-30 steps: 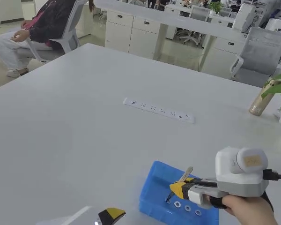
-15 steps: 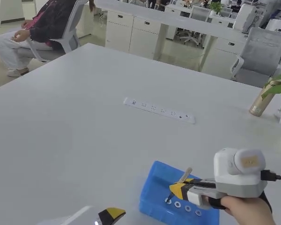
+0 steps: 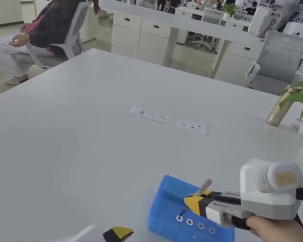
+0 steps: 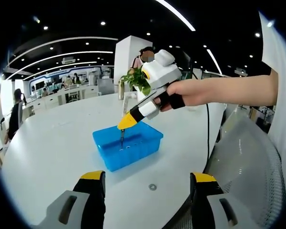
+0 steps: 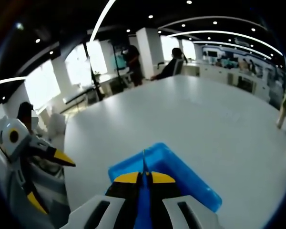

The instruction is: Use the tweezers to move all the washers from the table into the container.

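gripping tweezers (image 4: 122,138) above blue container (image 4: 133,153), right gripper (image 4: 127,122); left gripper (image 4: 148,177) jaws apart

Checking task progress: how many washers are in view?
5. Four washers lie in a row in the blue container, the leftmost under the tweezers. One washer lies on the table near the container. The right hand-held gripper may hide more.
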The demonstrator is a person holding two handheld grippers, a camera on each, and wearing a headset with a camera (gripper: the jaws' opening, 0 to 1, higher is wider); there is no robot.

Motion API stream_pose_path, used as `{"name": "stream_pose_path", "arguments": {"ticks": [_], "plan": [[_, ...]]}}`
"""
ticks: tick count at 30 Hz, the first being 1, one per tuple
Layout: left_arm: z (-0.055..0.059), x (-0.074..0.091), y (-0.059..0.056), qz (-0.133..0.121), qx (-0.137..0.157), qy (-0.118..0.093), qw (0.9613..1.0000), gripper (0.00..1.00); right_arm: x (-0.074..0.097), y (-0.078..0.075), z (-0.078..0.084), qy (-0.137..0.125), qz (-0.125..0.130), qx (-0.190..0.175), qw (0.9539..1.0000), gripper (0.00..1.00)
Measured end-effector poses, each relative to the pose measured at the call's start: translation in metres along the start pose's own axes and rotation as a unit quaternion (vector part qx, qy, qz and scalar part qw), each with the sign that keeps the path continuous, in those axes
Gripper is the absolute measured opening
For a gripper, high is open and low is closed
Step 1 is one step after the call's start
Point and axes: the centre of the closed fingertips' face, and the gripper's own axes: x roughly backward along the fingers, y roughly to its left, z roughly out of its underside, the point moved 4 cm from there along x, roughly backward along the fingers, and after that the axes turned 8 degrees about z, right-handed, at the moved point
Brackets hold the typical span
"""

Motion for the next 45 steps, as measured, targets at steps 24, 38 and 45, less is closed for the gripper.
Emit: {"name": "stream_pose_path", "arguments": {"ticks": [24, 38, 45], "plan": [[0.001, 0.000, -0.001, 0.003, -0.002, 0.003, 1.0000, 0.73, 0.029, 0.047, 0.009, -0.010, -0.049, -0.001, 0.9988, 0.03], [0.001, 0.000, -0.001, 0.001, -0.002, 0.004, 1.0000, 0.72, 0.025, 0.057, 0.040, 0.020, -0.067, -0.014, 0.9975, 0.03], [0.001, 0.000, -0.001, 0.002, -0.003, 0.006, 1.0000, 0.72, 0.025, 0.062, 0.046, 0.026, -0.072, -0.025, 0.9967, 0.03]]}}
